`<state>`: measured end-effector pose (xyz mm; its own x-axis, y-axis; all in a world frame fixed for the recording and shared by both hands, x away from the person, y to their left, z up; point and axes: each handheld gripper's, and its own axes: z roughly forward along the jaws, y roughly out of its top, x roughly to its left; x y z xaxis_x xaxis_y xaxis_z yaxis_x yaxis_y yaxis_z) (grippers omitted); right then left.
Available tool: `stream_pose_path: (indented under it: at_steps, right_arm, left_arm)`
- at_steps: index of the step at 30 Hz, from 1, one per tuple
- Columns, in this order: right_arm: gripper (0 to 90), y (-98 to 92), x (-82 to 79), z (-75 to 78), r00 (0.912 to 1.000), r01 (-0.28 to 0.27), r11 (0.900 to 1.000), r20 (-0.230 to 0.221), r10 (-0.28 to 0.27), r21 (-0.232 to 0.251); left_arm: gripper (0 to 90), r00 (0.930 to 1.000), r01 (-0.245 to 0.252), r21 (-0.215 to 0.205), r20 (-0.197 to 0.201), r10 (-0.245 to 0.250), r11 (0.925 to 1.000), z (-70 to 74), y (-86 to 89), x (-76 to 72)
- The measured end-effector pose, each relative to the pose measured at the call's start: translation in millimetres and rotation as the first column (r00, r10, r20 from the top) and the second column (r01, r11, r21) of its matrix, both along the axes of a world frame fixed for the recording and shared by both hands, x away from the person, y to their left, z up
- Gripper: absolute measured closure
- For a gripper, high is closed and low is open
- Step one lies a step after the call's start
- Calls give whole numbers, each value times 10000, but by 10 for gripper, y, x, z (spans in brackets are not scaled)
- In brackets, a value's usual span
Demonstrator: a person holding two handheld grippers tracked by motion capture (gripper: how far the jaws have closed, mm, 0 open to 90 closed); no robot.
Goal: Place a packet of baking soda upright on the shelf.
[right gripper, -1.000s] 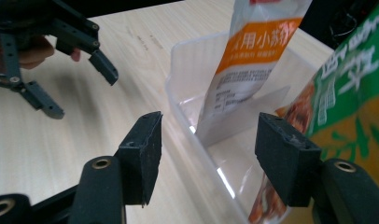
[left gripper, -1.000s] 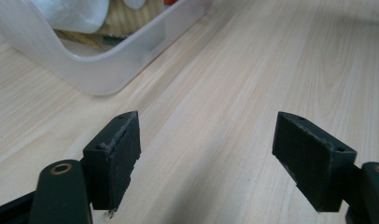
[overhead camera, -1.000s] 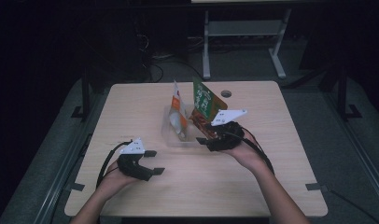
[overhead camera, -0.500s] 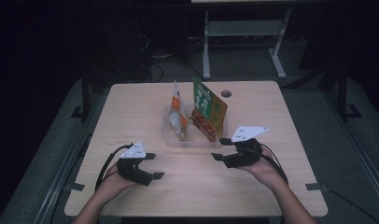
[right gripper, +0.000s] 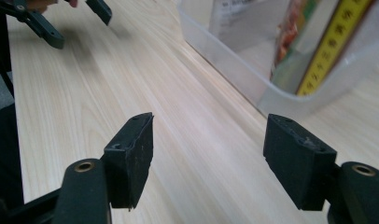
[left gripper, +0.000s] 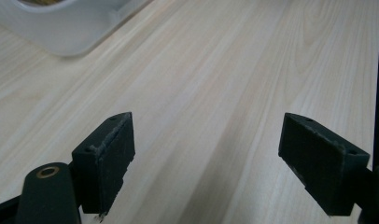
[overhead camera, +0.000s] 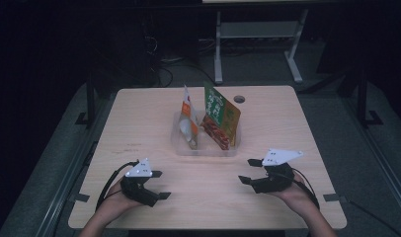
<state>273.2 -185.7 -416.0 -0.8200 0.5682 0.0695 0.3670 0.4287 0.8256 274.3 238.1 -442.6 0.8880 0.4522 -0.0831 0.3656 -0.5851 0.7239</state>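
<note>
A clear plastic bin [overhead camera: 207, 147] stands mid-table and holds two upright snack pouches: a white and orange one [overhead camera: 188, 118] on the left, a green and red one [overhead camera: 219, 116] on the right. My right gripper [overhead camera: 248, 172] rests low over the table at the front right, well clear of the bin; its jaws have just been opening and nothing is between them. In the right gripper view the bin [right gripper: 253, 88] with the green pouch [right gripper: 313, 46] lies ahead to the right. My left gripper [overhead camera: 160, 185] is open and empty at the front left.
The wooden table [overhead camera: 139, 128] is bare around the bin, with a round cable hole [overhead camera: 239, 99] at the back. A white bin corner [left gripper: 61, 32] sits far ahead in the left gripper view. Dark floor and a white stand [overhead camera: 258, 44] lie beyond the table.
My right gripper has drawn back from beside the bin toward the front right edge of the table and sunk lower. The left gripper has stayed put.
</note>
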Motion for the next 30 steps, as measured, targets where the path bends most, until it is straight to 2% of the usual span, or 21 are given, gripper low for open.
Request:
stream_pose_path:
  at_steps: [5, 9, 12, 16, 25, 30]
  right_arm:
    - [323, -149, -61, -103, 9992, 382, 9992, -145, -384, -89]
    - [322, -257, -108, -172, 9976, 602, 9981, -323, -606, -147]
    - [323, -289, -97, -227, 9962, 667, 9975, -545, -679, -234]
    - [322, -270, -51, -282, 9964, 441, 9980, -707, -473, -454]
    - [320, -210, -14, -366, 9967, 173, 9923, -771, -269, -1224]
    - [318, -200, -14, -375, 9964, 107, 9927, -822, -207, -1205]
  left_arm:
    - [180, 10000, -35, 156, -74, 36, 9999, -40, 45, -52]
    - [181, 9999, 116, 438, 4, -117, 9990, -78, 85, -51]
    - [187, 9995, 297, 331, -59, -295, 9990, -111, 100, -36]
    - [188, 9985, 548, 493, -38, -546, 9973, -143, 104, -12]
    - [188, 9978, 651, 674, -149, -642, 9956, -188, 96, 16]
    - [188, 9981, 596, 675, -166, -586, 9959, -194, 104, 24]
